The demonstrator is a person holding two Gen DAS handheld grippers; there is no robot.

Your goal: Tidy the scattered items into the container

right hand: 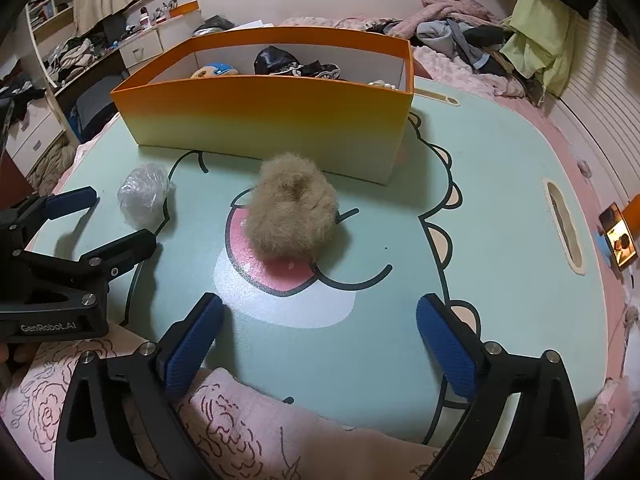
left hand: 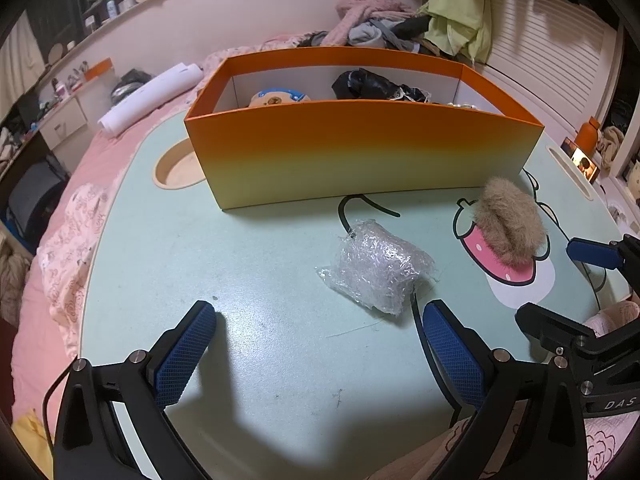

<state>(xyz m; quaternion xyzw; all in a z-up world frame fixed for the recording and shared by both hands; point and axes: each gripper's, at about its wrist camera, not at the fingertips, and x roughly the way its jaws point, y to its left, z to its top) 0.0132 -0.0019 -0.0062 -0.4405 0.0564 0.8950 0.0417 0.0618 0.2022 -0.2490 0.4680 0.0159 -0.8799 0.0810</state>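
Two items left on the green table (right hand: 500, 208): fluffy ball (right hand: 292, 216) at 12 o'clock of wide-open, empty right gripper (right hand: 320, 344); bubble-wrap bundle (left hand: 376, 268) at 1 o'clock of open, empty left gripper (left hand: 320, 360). Straddle ball centrally, squeeze gently, lift over orange box (right hand: 280, 116) at 12.

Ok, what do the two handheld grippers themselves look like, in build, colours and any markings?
Both are black plastic frames with silver bolt heads and two fingers faced with blue, fine-gridded rubber pads. The left gripper trails a thin black cable at its left side, and its body reads "GenRobot.AI" in the right wrist view. The right gripper shows white letters "DAS" on its body in the left wrist view.
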